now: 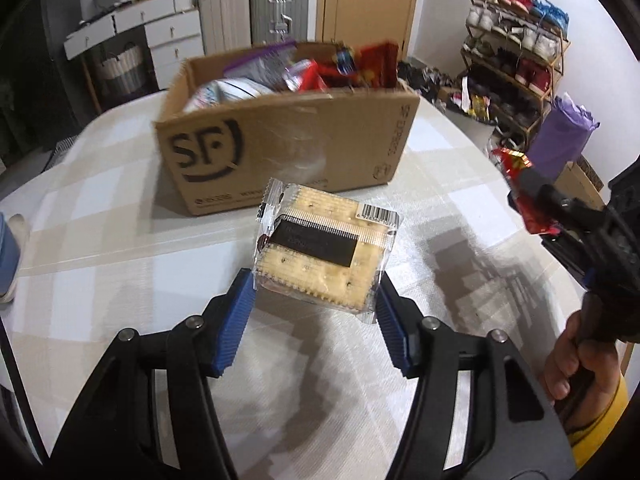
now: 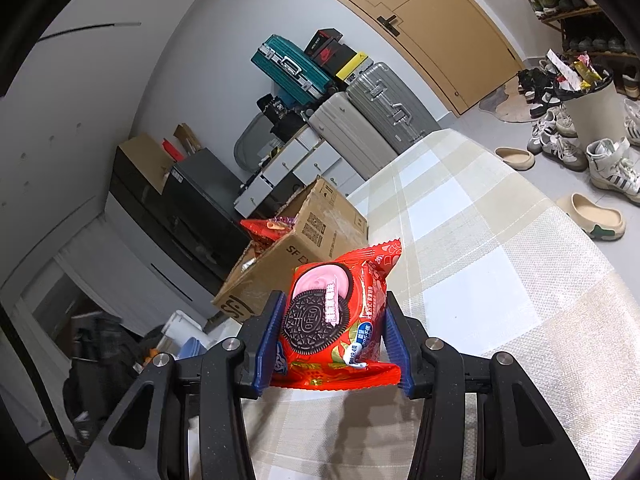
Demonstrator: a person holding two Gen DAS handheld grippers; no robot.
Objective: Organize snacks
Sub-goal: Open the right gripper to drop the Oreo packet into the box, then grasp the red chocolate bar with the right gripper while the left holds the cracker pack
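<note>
My left gripper (image 1: 316, 294) is shut on a clear pack of square crackers (image 1: 326, 246) and holds it above the checked tablecloth, in front of the cardboard box (image 1: 280, 144). The open box is full of snack packets (image 1: 320, 70). My right gripper (image 2: 332, 344) is shut on a red Oreo packet (image 2: 338, 320), held up above the table with the same box (image 2: 296, 256) beyond it to the left. In the left wrist view the right gripper (image 1: 536, 196) shows at the right edge with its red packet (image 1: 516, 168), and a hand (image 1: 576, 356) grips its handle.
The table (image 1: 100, 220) wears a beige and white checked cloth. Suitcases (image 2: 360, 116) and a white drawer unit (image 1: 168, 32) stand behind it. A shoe rack (image 1: 516, 60), loose shoes (image 2: 600, 168) and a full bin (image 2: 592, 104) lie to the right on the floor.
</note>
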